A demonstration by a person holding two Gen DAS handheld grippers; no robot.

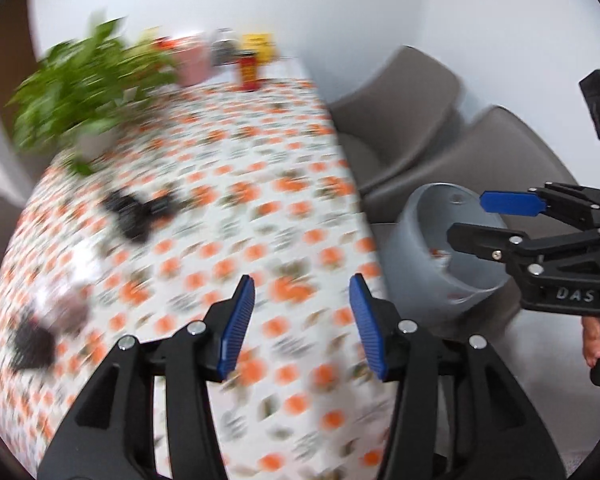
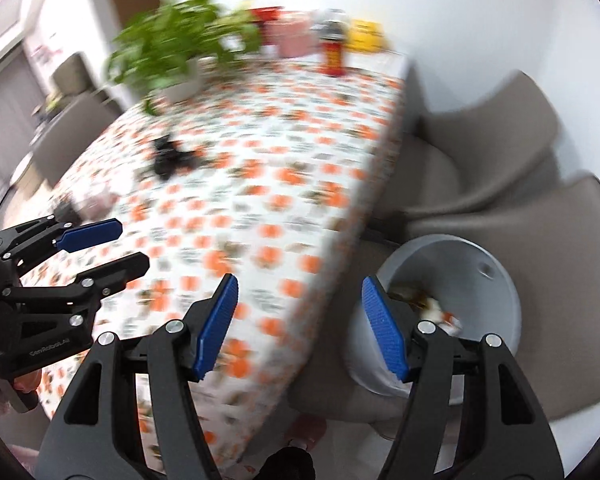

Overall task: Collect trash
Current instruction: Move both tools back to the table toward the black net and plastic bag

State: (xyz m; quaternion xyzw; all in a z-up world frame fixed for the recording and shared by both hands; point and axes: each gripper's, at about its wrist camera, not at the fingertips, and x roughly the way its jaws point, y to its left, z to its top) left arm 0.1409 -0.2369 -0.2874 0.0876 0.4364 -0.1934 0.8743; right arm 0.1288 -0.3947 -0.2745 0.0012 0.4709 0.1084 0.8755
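Note:
My left gripper (image 1: 302, 300) hangs open over the orange-flowered tablecloth (image 1: 260, 208) with nothing between its fingers. My right gripper (image 2: 300, 304) is also open and empty, at the table's right edge beside the grey bin (image 2: 500, 308). In the left wrist view the right gripper (image 1: 480, 220) reaches over the bin (image 1: 420, 240). Scraps of trash (image 2: 428, 304) lie inside the bin. On the cloth lie a black crumpled piece (image 1: 136, 212) (image 2: 170, 158), a dark wrapper (image 1: 32, 344) and a pale pinkish scrap (image 1: 72, 308). The left gripper (image 2: 130, 244) shows at the left of the right wrist view. Both views are blurred.
A potted green plant (image 1: 84, 80) stands at the far left of the table. A red can (image 2: 334, 56), a pink container (image 2: 296, 38) and a yellow box (image 2: 366, 36) stand along the far edge. Grey-brown chairs (image 2: 540, 220) stand to the right, the bin on one seat.

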